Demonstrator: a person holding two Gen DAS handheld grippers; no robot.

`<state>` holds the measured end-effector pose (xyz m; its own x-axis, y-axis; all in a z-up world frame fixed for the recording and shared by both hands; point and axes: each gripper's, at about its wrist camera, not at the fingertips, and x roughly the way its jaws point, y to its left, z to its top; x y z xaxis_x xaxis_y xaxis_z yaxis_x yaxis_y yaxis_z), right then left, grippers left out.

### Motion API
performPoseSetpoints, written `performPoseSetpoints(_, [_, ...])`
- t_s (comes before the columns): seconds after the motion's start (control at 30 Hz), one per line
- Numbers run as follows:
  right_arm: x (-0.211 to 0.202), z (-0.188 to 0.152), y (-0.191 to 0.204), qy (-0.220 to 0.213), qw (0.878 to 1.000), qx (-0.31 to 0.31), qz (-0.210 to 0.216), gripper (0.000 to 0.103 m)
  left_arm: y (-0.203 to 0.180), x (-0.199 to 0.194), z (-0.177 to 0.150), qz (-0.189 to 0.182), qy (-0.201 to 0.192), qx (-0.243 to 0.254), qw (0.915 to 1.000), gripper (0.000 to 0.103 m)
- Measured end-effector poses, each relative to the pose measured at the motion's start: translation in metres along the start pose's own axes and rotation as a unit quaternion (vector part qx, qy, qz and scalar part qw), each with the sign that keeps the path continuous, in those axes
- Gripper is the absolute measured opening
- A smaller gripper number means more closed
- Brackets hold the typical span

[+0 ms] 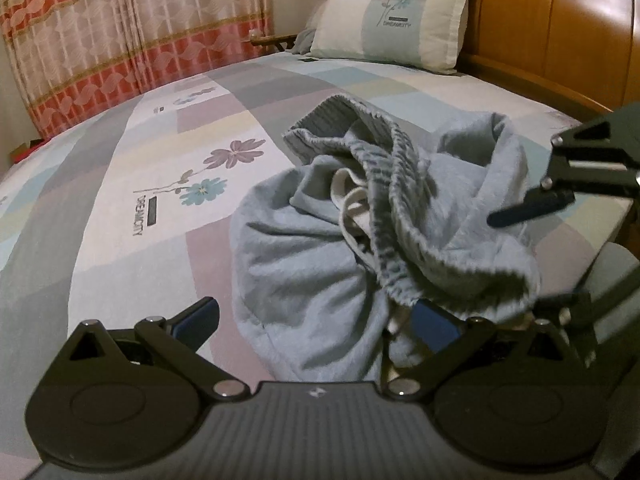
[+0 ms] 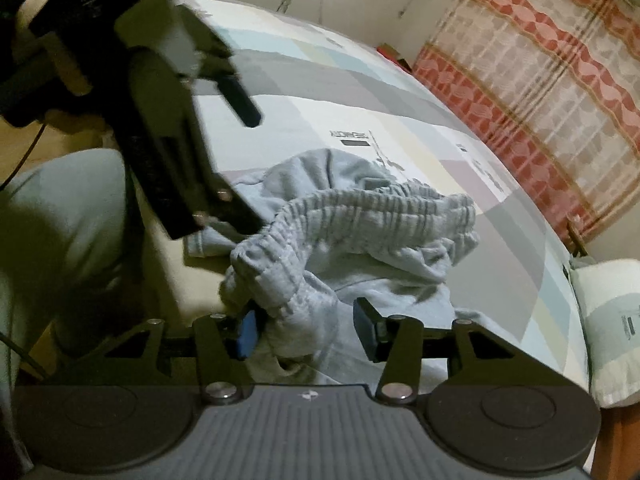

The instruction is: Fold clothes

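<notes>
A crumpled light-grey pair of sweatpants with a ribbed elastic waistband lies in a heap on the bed near its front edge; it also shows in the right wrist view. My left gripper is open, its fingers wide apart on either side of the heap's near edge. My right gripper is open, with a fold of the waistband lying between its fingers. The right gripper also shows in the left wrist view, above the heap's right side. The left gripper also shows in the right wrist view, at the upper left.
The bed sheet has pastel patches and flower prints. A pillow leans on the wooden headboard. A red-and-beige curtain hangs beyond the far side. The person's body is at the left in the right wrist view.
</notes>
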<state>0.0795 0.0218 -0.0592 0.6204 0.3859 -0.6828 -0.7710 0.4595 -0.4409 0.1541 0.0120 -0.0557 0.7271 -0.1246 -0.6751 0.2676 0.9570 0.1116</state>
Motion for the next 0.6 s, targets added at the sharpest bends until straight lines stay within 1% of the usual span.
performPoseSetpoints(0.1, [0.002, 0.003, 0.004, 0.001, 1.000, -0.003, 0.001, 0.062, 0.003, 0.000, 0.003, -0.007, -0.008, -0.011, 0.9999, 0.102])
performPoseSetpoints(0.13, [0.002, 0.004, 0.005, 0.000, 1.000, -0.005, 0.002, 0.062, 0.005, -0.001, 0.004, -0.012, -0.010, -0.016, 0.9998, 0.102])
performPoseSetpoints(0.37, [0.012, 0.015, 0.017, 0.002, 1.000, -0.021, 0.012, 0.062, 0.012, -0.005, 0.001, -0.006, -0.009, -0.023, 0.9997, 0.102])
performPoseSetpoints(0.6, [0.013, 0.024, 0.025, -0.003, 1.000, -0.013, 0.027, 0.062, 0.024, -0.015, -0.006, 0.000, -0.011, -0.038, 0.9992, 0.102])
